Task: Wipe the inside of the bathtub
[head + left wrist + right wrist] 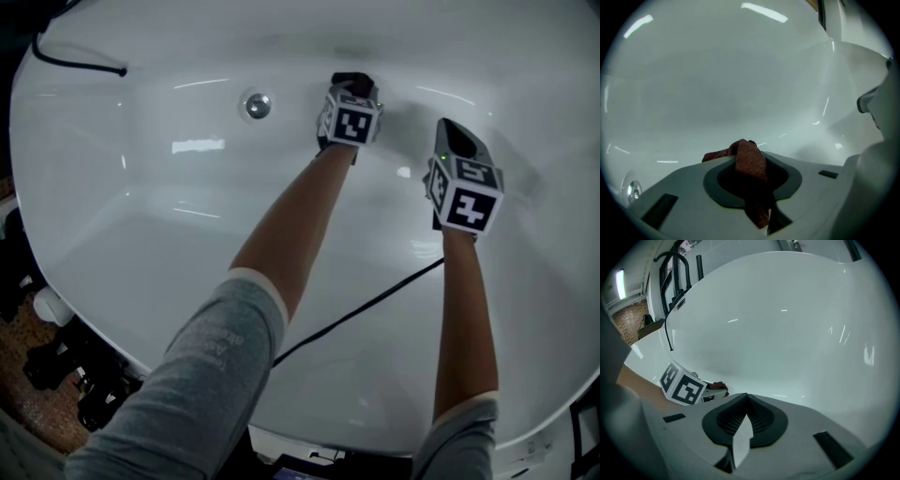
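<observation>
The white bathtub (pixel 141 244) fills the head view. My left gripper (pixel 351 86) presses against the far inner wall, shut on a reddish-brown cloth (pixel 349 81). In the left gripper view the cloth (pixel 751 161) is bunched between the jaws and sticks out toward the tub wall (pixel 740 84). My right gripper (pixel 450 131) hovers to the right of the left one, close to the same wall, its jaws (pixel 746 397) shut with nothing in them. The right gripper view also catches the left gripper's marker cube (pixel 682 386) and a bit of cloth (pixel 718 386).
A round chrome fitting (pixel 257 105) sits in the wall left of the left gripper. A black cable (pixel 375 298) crosses the tub floor under my arms. Another black cable (pixel 75 62) lies on the rim at top left. Dark gear (pixel 56 366) stands outside the tub.
</observation>
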Available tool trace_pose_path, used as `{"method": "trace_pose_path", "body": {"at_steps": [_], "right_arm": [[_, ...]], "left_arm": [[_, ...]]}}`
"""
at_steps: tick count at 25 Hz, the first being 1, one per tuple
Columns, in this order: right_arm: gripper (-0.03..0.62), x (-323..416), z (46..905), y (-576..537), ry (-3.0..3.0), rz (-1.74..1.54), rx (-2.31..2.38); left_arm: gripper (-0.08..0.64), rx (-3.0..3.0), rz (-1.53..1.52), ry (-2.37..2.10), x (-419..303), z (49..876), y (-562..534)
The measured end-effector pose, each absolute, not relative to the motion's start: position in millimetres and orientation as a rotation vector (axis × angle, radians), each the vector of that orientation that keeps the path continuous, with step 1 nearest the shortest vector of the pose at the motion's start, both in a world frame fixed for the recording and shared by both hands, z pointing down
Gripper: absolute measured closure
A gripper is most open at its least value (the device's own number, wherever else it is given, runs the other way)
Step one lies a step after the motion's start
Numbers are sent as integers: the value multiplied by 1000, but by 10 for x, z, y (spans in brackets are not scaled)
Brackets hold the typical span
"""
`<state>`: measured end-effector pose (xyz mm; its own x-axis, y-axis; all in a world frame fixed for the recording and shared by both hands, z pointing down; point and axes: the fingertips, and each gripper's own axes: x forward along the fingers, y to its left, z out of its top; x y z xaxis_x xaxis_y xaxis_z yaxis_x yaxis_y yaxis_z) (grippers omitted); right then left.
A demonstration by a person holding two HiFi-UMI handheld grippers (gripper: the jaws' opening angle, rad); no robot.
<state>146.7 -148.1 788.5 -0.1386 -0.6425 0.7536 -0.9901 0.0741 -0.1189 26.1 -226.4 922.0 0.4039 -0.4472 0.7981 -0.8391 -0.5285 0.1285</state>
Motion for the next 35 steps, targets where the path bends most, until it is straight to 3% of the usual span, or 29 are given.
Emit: {"method": "trace_pose_path", "body": {"at_steps": [4,11,27,35], "right_arm": [[586,1478,7836,-1482,-1837,857,1616],[586,1557,7399,-1479,-1844,834,1654],[586,1218,4575,-963,-1940,821,1705],[586,1318,3608,-622,-1924,770,1711]], "left_arm": [[469,2194,1027,-977,739,9217,-2036],[468,2234,952,-1002,616,8736,-2061],[468,2352,840,-1107,-256,5245,-1676],[468,2360,777,-1180,-712,3981,-1462]]}}
